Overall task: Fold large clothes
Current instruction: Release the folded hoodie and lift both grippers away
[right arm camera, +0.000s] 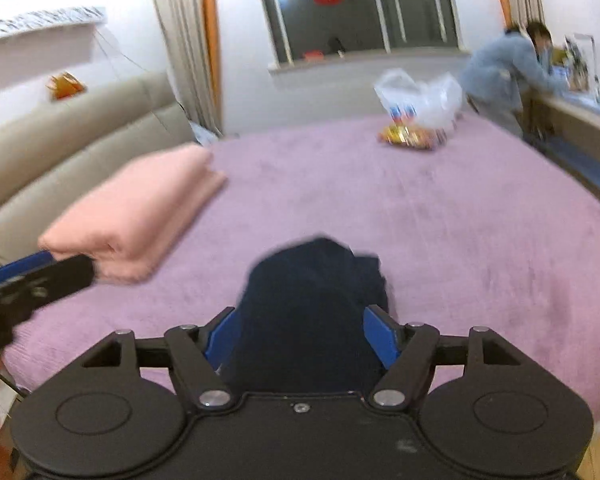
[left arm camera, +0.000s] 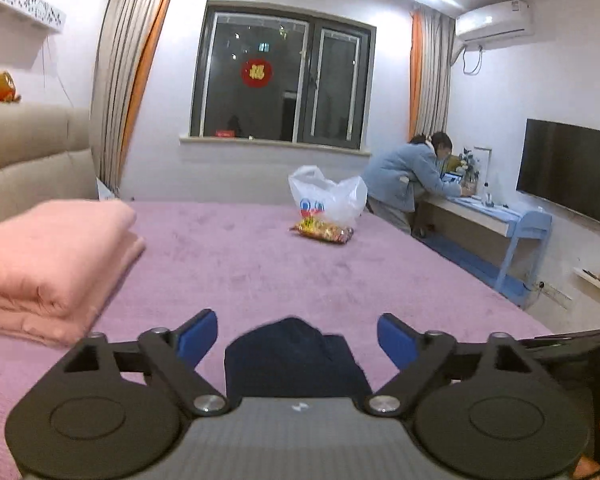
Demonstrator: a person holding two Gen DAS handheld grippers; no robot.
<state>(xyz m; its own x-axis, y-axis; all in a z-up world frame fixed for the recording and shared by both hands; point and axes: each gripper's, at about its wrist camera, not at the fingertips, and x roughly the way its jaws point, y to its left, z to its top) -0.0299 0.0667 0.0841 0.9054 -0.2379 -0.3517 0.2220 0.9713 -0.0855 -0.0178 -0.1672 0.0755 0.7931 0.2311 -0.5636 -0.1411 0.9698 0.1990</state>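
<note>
A dark navy garment [left arm camera: 296, 356] lies bunched on the pink-purple bed [left arm camera: 260, 264], right in front of both grippers. My left gripper [left arm camera: 298, 338] is open, its blue pads [left arm camera: 198, 336] standing apart on either side of the garment's near end. In the right wrist view the same garment [right arm camera: 312, 304] rises as a dark heap between the open fingers of my right gripper [right arm camera: 306, 332]. I cannot tell whether the pads touch the cloth. The left gripper also shows at the left edge of the right wrist view [right arm camera: 32, 284].
A folded pink blanket [left arm camera: 48, 264] lies on the bed to the left by the beige headboard [left arm camera: 28, 152]. A white plastic bag [left arm camera: 328, 200] and a snack packet [left arm camera: 324, 233] sit at the far side. A person [left arm camera: 408, 184] leans on a desk at right.
</note>
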